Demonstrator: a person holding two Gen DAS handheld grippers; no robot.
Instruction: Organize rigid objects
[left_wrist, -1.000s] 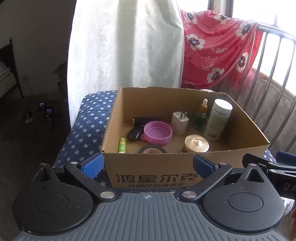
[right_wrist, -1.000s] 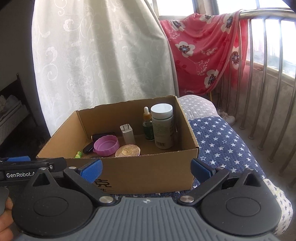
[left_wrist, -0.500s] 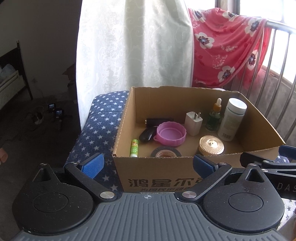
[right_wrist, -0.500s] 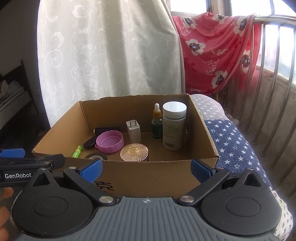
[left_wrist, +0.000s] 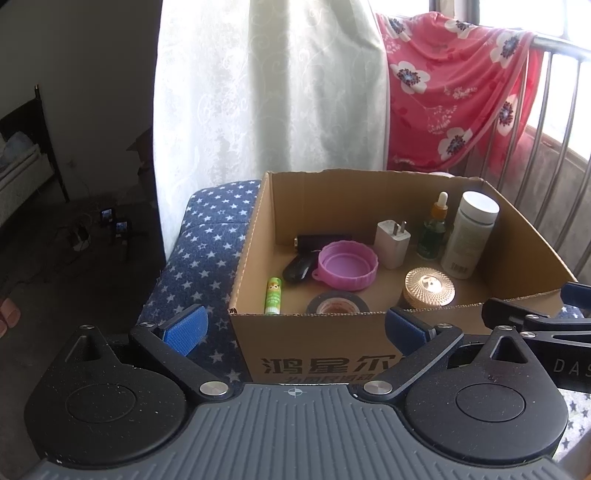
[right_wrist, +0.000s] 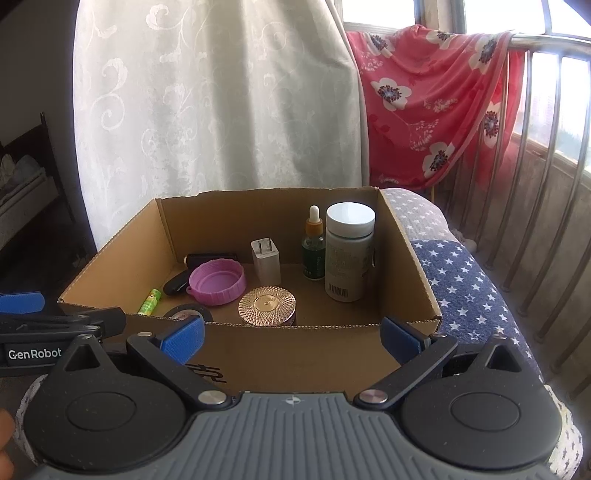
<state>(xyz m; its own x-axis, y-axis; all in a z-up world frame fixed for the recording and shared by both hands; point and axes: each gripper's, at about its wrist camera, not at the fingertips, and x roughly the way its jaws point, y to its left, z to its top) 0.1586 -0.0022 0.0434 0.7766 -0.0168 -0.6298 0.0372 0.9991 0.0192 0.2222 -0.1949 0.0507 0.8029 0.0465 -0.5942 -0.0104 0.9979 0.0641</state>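
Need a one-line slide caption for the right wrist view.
Open right gripper facing a cardboard box holding a white bottle, dropper bottle, charger, pink lid and gold jar.

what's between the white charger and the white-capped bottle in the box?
A green dropper bottle stands upright between the white charger and the white-capped bottle. Clear in both wrist views.

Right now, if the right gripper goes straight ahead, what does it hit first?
Probably the box's near wall: the open right gripper sits just before it, fingertips below its rim. Depth is hard to judge.
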